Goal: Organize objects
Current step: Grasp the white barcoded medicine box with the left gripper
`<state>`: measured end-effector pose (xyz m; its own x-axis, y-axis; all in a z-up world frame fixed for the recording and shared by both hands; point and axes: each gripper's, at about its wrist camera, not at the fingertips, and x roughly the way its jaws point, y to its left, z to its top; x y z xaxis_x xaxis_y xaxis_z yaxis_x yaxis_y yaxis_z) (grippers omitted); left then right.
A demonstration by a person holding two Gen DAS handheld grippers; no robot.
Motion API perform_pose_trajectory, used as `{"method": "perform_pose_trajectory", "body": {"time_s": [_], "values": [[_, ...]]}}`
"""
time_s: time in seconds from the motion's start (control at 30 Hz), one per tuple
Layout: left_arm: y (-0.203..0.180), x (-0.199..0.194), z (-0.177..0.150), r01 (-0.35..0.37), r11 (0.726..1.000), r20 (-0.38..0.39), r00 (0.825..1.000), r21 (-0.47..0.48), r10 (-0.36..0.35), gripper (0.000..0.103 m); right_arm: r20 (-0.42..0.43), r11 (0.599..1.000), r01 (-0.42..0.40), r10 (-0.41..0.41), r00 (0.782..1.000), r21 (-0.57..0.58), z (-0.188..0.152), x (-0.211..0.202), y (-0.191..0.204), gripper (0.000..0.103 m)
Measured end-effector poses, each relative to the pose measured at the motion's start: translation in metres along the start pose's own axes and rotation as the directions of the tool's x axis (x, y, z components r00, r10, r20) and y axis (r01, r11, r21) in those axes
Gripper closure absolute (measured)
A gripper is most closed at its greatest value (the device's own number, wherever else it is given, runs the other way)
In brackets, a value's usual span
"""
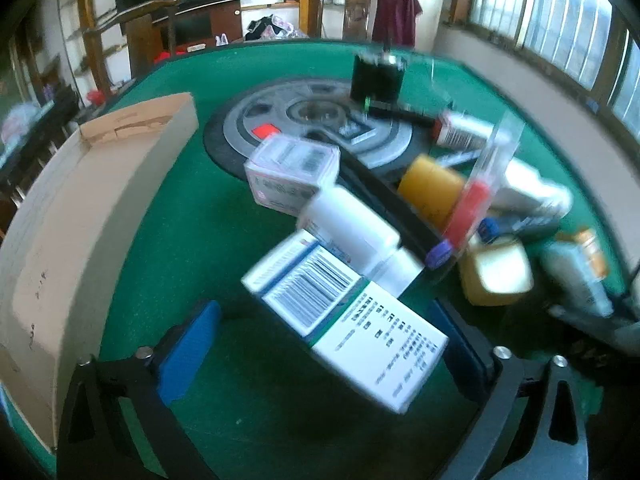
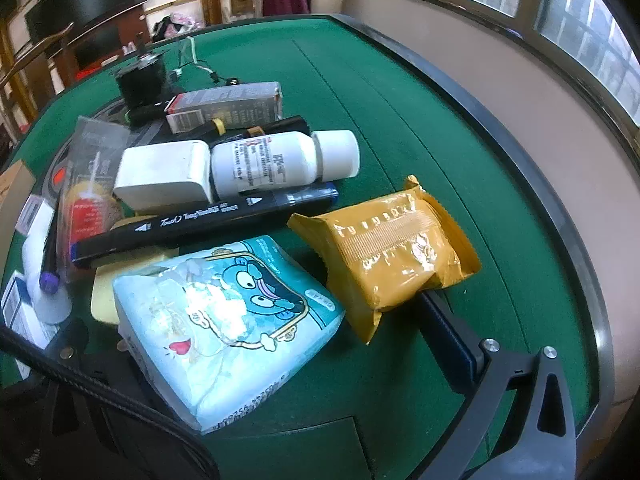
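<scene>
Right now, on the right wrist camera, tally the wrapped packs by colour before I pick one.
Light blue tissue pack: 1
Yellow foil packet: 1
Clear sleeve holding a red-labelled item: 1
Total: 3

The right gripper (image 2: pixel 280 344) hangs over a green table (image 2: pixel 400 120) with its jaws wide apart. A light blue tissue pack (image 2: pixel 224 320) with a cartoon face lies between them, tilted. Just beside it lies a yellow packet (image 2: pixel 388 248). A long black marker (image 2: pixel 200 224) lies across the pile, touching the tissue pack. Behind the marker a white bottle (image 2: pixel 280 164) lies on its side next to a white box (image 2: pixel 164 176)
</scene>
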<state>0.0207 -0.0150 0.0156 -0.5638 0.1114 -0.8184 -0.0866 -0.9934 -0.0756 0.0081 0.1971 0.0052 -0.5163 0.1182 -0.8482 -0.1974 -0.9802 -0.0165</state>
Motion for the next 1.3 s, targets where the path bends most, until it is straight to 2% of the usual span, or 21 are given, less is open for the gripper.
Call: {"method": "perform_pose_trajectory", "body": {"time_s": [0.07,0.1,0.17,0.2,0.23,0.3,0.37,0.43,0.53,0.6,0.63,0.67,0.73,0.8,0.87,0.97,1.03,1.1,1.17,1.23,1.3], "values": [[0.005,-0.022,0.002,0.029,1.000,0.047,0.998,0.011,-0.030,0.008,0.022,1.000,-0.012,0.012,1.000,0.017,-0.005,-0.007,-0.006,0.000],[0.008,-0.044,0.004,0.024,0.998,0.114,0.993,0.049,-0.030,0.008,0.053,0.999,-0.029,0.028,0.998,0.018,-0.006,-0.014,-0.008,0.000],[0.012,-0.069,0.008,-0.002,0.996,0.198,0.980,0.092,-0.016,0.008,0.123,0.999,-0.040,0.039,0.992,0.001,-0.010,-0.029,-0.001,0.000],[0.020,-0.088,0.011,0.002,0.994,0.255,0.967,0.109,-0.030,0.007,0.175,0.999,-0.031,0.034,0.984,-0.019,-0.012,-0.039,0.001,0.000],[0.028,-0.098,0.013,0.013,0.994,0.285,0.957,0.109,-0.044,0.007,0.235,0.999,-0.021,0.028,0.971,-0.032,-0.014,-0.051,0.002,0.000],[0.045,-0.110,0.019,0.030,0.996,0.310,0.949,0.079,-0.053,0.006,0.365,0.998,-0.018,0.040,0.930,-0.063,-0.016,-0.084,0.002,0.000],[0.056,-0.108,0.022,0.049,0.996,0.273,0.960,0.073,-0.068,0.006,0.446,0.997,-0.003,0.037,0.894,-0.076,-0.002,-0.101,0.005,0.000],[0.054,-0.095,0.018,0.021,0.995,0.222,0.974,0.096,-0.042,0.006,0.479,0.994,-0.026,0.074,0.875,-0.105,0.022,-0.105,0.010,0.000],[0.041,-0.077,0.003,0.022,0.993,0.145,0.989,0.117,-0.039,0.006,0.431,0.990,-0.053,0.106,0.896,-0.134,0.042,-0.085,0.011,0.000],[0.031,-0.064,-0.003,0.043,0.993,0.101,0.993,0.113,-0.054,0.006,0.474,0.991,-0.067,0.116,0.873,-0.119,0.042,-0.066,0.007,0.000],[0.027,-0.061,-0.005,0.046,0.994,0.097,0.994,0.104,-0.056,0.006,0.454,0.994,-0.028,0.072,0.888,-0.102,0.040,-0.055,0.006,0.000],[0.026,-0.058,-0.007,0.051,0.995,0.096,0.994,0.087,-0.060,0.006,0.412,0.994,-0.020,0.061,0.909,-0.103,0.044,-0.050,0.006,0.000],[0.023,-0.048,-0.007,0.079,0.997,0.079,0.994,0.022,-0.081,0.006,0.462,0.994,-0.070,0.102,0.881,-0.087,0.032,-0.068,0.001,0.000],[0.018,-0.041,-0.006,0.104,0.994,0.066,0.993,-0.038,-0.102,0.006,0.504,0.995,-0.057,0.091,0.859,-0.082,0.028,-0.078,0.001,0.000],[0.012,-0.034,-0.004,0.083,0.995,0.071,0.994,-0.054,-0.079,0.006,0.504,0.995,-0.042,0.081,0.860,-0.088,0.025,-0.084,-0.002,0.000],[-0.005,-0.016,-0.002,-0.007,1.000,0.062,0.998,-0.021,0.009,0.006,0.482,0.994,-0.045,0.090,0.872,-0.104,0.029,-0.081,0.002,0.000],[-0.010,-0.004,-0.003,-0.005,1.000,0.028,1.000,-0.007,0.005,0.006,0.474,0.993,-0.045,0.093,0.875,-0.110,0.030,-0.077,0.003,0.000],[-0.010,0.006,-0.005,-0.009,1.000,-0.008,1.000,-0.015,0.009,0.016,0.476,0.993,-0.046,0.094,0.874,-0.110,0.030,-0.074,0.004,0.000],[-0.005,0.004,-0.007,-0.006,1.000,0.005,1.000,-0.015,0.006,0.048,0.473,0.994,-0.045,0.089,0.877,-0.105,0.030,-0.072,0.004,0.000],[0.004,0.001,-0.008,0.012,1.000,-0.005,1.000,-0.013,-0.012,0.065,0.460,0.994,-0.046,0.087,0.884,-0.101,0.031,-0.068,0.005,0.000],[0.014,-0.001,-0.009,0.004,1.000,-0.006,1.000,-0.027,-0.004,0.065,0.452,0.994,-0.051,0.089,0.888,-0.096,0.032,-0.067,0.003,0.000]]}}
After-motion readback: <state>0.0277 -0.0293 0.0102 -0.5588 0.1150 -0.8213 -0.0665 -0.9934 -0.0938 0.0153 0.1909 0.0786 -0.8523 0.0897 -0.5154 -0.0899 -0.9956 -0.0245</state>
